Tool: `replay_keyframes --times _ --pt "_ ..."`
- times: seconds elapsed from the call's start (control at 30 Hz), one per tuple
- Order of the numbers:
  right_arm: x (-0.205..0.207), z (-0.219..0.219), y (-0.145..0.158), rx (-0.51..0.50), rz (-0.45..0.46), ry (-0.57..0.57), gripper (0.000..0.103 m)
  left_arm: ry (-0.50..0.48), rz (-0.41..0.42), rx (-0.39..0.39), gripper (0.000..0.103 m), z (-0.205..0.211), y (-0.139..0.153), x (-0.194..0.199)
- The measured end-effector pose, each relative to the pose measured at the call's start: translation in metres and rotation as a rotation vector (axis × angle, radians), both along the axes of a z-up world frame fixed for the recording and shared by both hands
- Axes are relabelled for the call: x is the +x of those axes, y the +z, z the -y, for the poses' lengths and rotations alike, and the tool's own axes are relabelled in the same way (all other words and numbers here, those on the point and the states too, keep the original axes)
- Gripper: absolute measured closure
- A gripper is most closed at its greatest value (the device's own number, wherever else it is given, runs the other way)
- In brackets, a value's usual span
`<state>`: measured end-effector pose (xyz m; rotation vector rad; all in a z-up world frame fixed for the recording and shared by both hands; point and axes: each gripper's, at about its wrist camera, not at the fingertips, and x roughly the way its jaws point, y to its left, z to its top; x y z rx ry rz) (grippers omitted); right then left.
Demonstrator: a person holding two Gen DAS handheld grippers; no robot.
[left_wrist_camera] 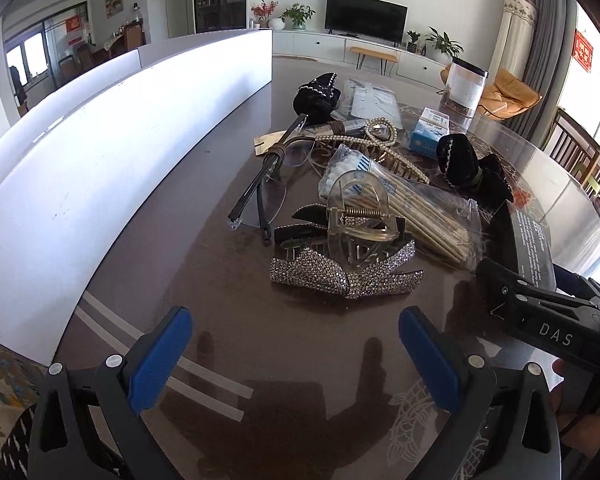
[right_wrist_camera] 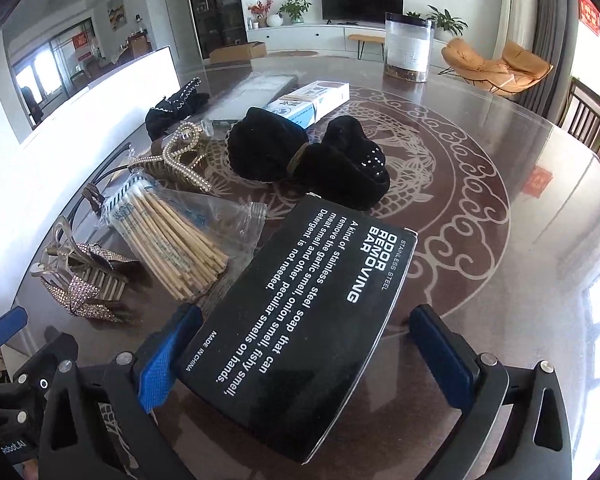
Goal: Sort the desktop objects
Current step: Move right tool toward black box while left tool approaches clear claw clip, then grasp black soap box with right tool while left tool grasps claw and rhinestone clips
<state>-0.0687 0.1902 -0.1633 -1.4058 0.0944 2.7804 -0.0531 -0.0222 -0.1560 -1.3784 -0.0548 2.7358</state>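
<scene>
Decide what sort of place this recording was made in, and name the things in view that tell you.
Most likely a home living and dining room. A flat-screen television sits on a long white cabinet with potted plants, and an orange lounge chair stands behind the big round table.

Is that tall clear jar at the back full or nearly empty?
Nearly empty. The clear jar stands upright with only a thin dark layer at its bottom; the rest looks clear.
</scene>
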Motion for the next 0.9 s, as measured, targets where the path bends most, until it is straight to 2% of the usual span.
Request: replay_keyframes --times 0.17,0.33,0.6,0.73,0.9 --pt "-0.001 0.004 -0.002 0.038 0.012 -0.002 0.0 -0.024 -0.008 0.015 0.0 -0.007 0.009 -0.012" --pt "-0.002 0.005 -0.002 0.052 0.017 -0.004 0.0 0.03 0.023 0.043 0.0 -0.011 0.01 -0.03" --pt "-0.002 0.005 -0.002 0.052 0.017 -0.004 0.0 0.017 0.072 -0.035 0.0 -0.024 -0.006 -0.05" --pt "-0.002 0.006 -0.002 0.052 0.017 -0.004 0.0 0.033 0.089 0.009 0.0 -0.01 -0.011 -0.049" --pt "-0.002 0.006 -0.002 0.052 0.017 -0.004 0.0 0.055 0.071 -0.016 0.0 0.008 -0.013 -0.041"
